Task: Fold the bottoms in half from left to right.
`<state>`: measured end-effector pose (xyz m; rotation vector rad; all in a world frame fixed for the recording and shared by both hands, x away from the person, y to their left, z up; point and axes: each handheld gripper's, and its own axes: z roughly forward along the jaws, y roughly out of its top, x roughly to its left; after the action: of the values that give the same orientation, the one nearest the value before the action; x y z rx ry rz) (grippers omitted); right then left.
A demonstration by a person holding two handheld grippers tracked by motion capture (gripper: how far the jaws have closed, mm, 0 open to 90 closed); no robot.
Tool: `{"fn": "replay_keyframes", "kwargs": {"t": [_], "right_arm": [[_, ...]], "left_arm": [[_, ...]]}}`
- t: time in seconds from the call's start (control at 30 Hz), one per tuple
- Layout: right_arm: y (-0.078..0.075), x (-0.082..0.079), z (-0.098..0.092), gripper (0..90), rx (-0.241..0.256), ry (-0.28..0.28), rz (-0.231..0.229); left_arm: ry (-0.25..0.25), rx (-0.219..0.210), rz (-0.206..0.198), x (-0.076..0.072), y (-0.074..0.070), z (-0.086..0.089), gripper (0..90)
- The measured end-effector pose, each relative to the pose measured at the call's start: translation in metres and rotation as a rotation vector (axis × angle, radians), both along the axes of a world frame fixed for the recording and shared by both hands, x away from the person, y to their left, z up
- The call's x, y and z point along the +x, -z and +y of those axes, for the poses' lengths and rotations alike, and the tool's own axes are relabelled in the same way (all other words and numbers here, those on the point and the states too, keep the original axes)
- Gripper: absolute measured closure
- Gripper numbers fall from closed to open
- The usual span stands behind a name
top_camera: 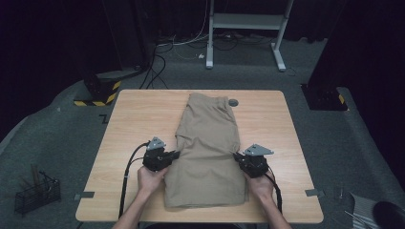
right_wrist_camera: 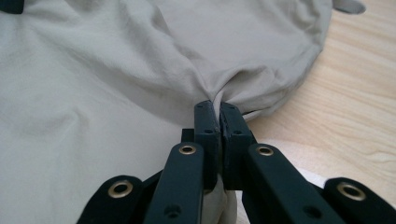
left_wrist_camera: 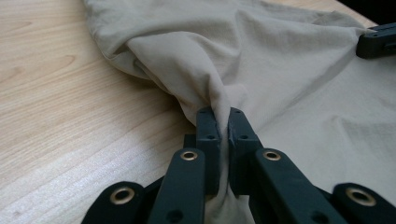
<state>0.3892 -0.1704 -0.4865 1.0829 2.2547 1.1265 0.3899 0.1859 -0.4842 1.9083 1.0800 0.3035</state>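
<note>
At the far left, on the grey floor beside the table, stands a black wire basket; nearer to the centre, the wooden table carries the khaki shorts, which lie flat in its middle, the waistband toward the far edge and the leg hems toward the person.

The left gripper is at the left side of the shorts, held in the person's left hand; in the left gripper view its jaws are pressed together on a pinch of the cloth, and the fabric rises from them in a twisted ridge; the bare wood of the table is on the left of that view.

On the far side of the shorts, just beside the waistband, a small grey round object lies on the table; I cannot tell what it is.

The right gripper is at the right side of the shorts, in the right hand; in the right gripper view its jaws are closed tight on a gathered fold of the same cloth, with the wood visible on the right; both grippers hold the shorts at about the same height, one on each edge.
</note>
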Motion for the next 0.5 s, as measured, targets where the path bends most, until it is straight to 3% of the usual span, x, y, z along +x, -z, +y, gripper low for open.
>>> {"fn": "replay_keyframes", "kwargs": {"t": [0.23,0.5], "right_arm": [[-0.009,-0.001,-0.002,87.4,0.010,-0.005,-0.033],[-0.015,-0.004,-0.002,87.5,0.009,-0.009,-0.061]], "left_arm": [[0.007,-0.012,-0.031,-0.001,-0.013,0.000,85.9],[0.008,-0.019,-0.035,-0.001,-0.017,0.001,85.9]]}}
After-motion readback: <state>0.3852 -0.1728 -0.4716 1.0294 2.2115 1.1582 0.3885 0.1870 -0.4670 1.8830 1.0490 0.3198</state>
